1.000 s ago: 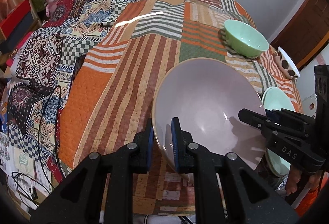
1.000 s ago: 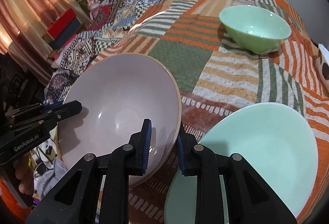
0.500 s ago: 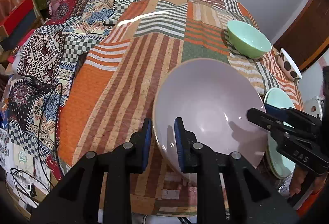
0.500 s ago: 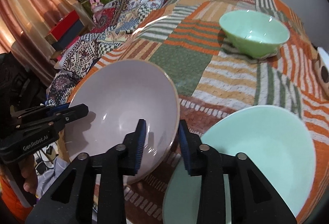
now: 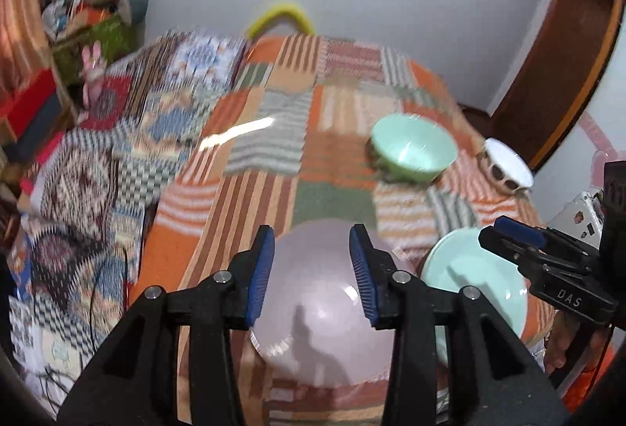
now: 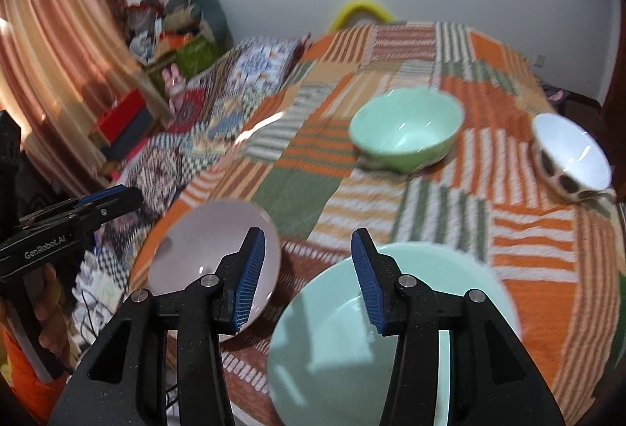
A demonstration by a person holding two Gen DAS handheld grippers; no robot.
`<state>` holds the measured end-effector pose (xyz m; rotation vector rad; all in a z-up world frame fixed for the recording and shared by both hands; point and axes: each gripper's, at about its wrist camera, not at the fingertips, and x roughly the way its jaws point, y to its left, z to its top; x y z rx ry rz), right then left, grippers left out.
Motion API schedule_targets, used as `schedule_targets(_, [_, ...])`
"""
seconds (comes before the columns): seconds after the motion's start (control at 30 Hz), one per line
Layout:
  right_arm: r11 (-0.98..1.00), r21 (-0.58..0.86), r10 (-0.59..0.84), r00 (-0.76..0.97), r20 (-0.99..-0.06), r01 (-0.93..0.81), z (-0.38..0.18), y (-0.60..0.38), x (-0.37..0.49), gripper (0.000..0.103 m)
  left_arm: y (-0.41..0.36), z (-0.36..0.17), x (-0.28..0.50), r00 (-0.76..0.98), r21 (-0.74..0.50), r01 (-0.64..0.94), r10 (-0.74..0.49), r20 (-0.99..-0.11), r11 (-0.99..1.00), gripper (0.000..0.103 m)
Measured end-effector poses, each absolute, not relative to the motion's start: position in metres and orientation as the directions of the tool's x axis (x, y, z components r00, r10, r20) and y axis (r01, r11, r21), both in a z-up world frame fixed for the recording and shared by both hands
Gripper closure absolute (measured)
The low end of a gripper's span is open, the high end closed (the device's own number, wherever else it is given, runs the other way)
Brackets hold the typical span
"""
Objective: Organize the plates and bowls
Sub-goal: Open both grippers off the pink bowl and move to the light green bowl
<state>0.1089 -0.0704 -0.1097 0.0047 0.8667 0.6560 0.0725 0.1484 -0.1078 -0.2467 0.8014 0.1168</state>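
The pink bowl (image 5: 324,304) sits on the striped surface (image 6: 528,230) just beside the pale green plate (image 6: 352,347), released by the left gripper (image 5: 311,273) and right gripper (image 6: 309,277), whose jaws have just been opening

My glossy, smooth pale pink ceramic bowl (image 5: 324,312) rests on the rough woven orange striped patchwork cloth (image 5: 250,214); my black plastic fingers (image 5: 238,293) look matt.

Bed (image 6: 520,230) under an orange, green and white striped patchwork quilt. Lying on it: pink bowl (image 6: 203,250) lower left of the right view, pale plate (image 6: 352,340) just beside it at bottom centre, green bowl (image 6: 407,136) mid-frame, spotted bowl (image 6: 571,156) at right edge.
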Motion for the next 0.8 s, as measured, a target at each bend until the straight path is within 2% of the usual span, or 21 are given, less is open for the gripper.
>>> schedule_targets(0.13, [0.823,0.269,0.54,0.54,-0.646,-0.501,-0.086,-0.093,0.114,0.053,0.135,-0.085,0.08,0.739,-0.169,-0.161,0.005,-0.674,0.972,0.051])
schedule_targets(0.4, [0.857,0.268,0.51,0.652,-0.561,-0.44,-0.052,-0.126,0.134,0.047,0.122,-0.055,0.12,0.765,-0.203,-0.11,-0.047,-0.642,0.973,0.044])
schedule_targets(0.57, [0.869,0.274,0.493,0.674,-0.551,-0.411,-0.048,-0.136,0.153,0.046,0.118,-0.048,0.152,0.769,-0.212,-0.108,-0.054,-0.637,0.971,0.037])
schedule_targets(0.8, [0.88,0.288,0.475,0.664,-0.578,-0.379,-0.057,-0.138,0.19,0.046,0.104,-0.058,0.209,0.737,-0.139,-0.104,-0.017,-0.676,0.985,0.037])
